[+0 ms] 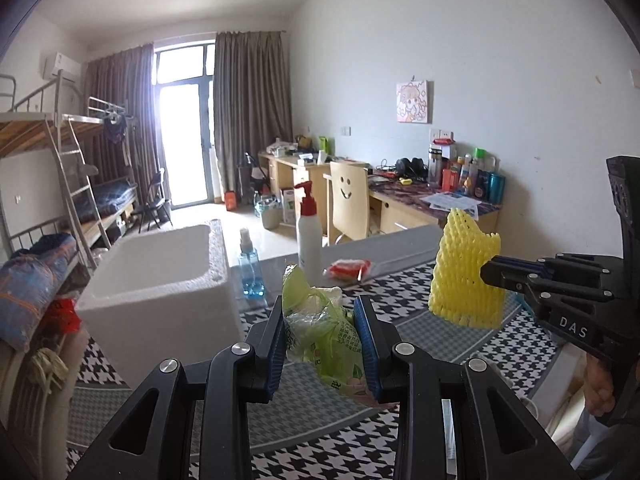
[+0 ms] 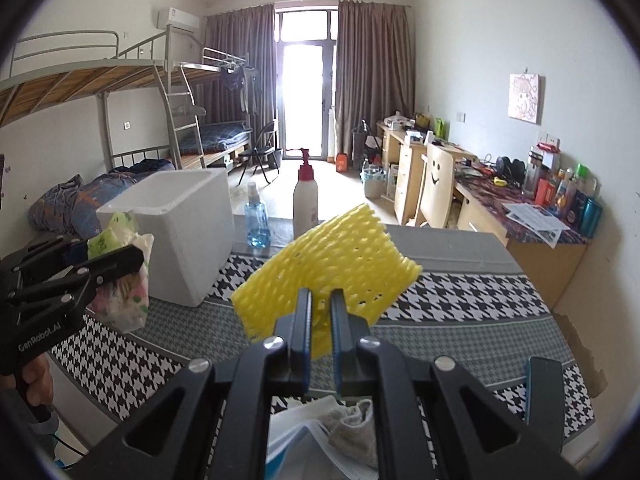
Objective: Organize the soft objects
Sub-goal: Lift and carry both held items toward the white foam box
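My left gripper (image 1: 323, 326) is shut on a crumpled green and white tissue pack (image 1: 320, 332) and holds it above the houndstooth cloth. It shows at the left of the right wrist view (image 2: 120, 256), with the pack (image 2: 124, 280) hanging from it. My right gripper (image 2: 320, 304) is shut on a yellow foam net sleeve (image 2: 336, 264), held in the air over the table. In the left wrist view the right gripper (image 1: 486, 272) comes in from the right with the sleeve (image 1: 464, 276). A white foam box (image 1: 160, 276) stands open at the left, also seen in the right wrist view (image 2: 176, 220).
A blue spray bottle (image 1: 250, 268), a white pump bottle (image 1: 309, 232) and a small red packet (image 1: 348, 269) stand at the table's far edge. White papers and a grey cloth (image 2: 344, 428) lie under my right gripper. A bunk bed (image 2: 120, 92) is left, cluttered desks (image 2: 520, 208) right.
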`<state>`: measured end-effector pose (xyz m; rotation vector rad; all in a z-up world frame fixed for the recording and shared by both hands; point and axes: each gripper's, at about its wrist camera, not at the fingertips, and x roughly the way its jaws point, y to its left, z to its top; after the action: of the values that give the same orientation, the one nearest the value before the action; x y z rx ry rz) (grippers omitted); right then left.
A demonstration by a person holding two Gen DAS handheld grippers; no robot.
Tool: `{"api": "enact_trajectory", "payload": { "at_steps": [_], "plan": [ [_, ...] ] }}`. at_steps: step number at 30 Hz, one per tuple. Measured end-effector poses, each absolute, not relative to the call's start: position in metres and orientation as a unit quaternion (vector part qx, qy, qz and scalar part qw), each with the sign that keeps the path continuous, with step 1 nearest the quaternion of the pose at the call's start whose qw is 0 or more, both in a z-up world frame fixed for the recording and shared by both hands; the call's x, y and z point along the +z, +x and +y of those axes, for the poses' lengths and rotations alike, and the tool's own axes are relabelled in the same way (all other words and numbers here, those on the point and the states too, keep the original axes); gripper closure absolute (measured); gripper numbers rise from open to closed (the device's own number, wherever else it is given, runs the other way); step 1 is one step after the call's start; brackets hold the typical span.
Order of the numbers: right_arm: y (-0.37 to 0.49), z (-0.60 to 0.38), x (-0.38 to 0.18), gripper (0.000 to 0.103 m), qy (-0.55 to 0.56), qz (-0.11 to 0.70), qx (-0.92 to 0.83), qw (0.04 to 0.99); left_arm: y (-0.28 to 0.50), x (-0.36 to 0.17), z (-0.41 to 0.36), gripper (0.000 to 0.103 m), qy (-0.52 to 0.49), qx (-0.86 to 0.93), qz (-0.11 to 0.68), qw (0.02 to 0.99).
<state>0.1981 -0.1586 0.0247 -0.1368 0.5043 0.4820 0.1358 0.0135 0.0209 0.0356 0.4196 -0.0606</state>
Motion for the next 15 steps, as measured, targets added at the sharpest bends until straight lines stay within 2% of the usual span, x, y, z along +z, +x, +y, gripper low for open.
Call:
{"api": "enact_trajectory", "payload": {
  "at_steps": [15],
  "plan": [
    [0.202,-0.139,0.045,0.092,-0.077,0.22,0.254,0.939,0.146,0.042,0.024,0.069,0.023,-0.019,0.187,0.982]
  ]
}}
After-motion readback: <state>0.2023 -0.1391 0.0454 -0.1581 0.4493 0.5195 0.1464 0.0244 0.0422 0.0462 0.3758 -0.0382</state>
